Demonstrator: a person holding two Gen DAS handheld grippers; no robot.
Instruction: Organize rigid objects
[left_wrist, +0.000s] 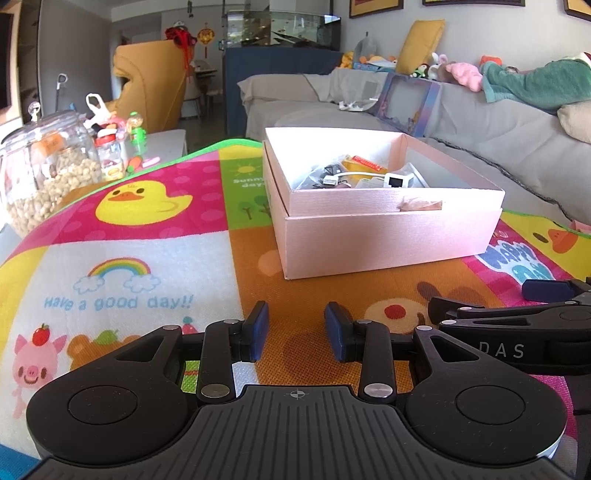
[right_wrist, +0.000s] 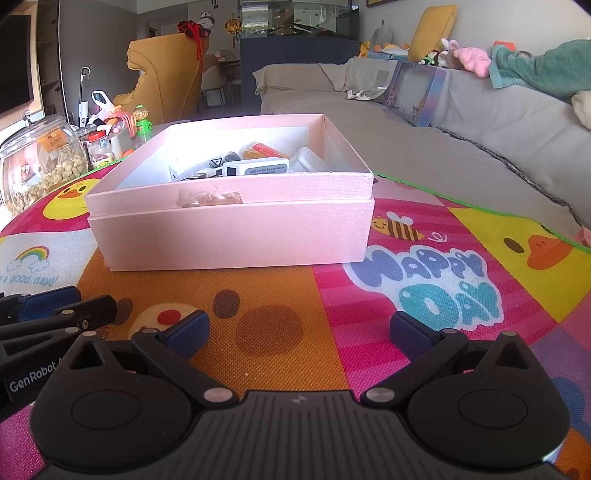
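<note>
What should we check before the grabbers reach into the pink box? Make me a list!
1. Left gripper empty, jaws apart: ok.
2. Right gripper empty, jaws wide apart: ok.
3. Pink box has no lid on it and sits flat on the mat: ok.
4. Mat between the grippers and the box free of things: ok.
5. White adapter lies on top of the pile, reachable: ok.
6. What lies under the pile: cannot tell.
</note>
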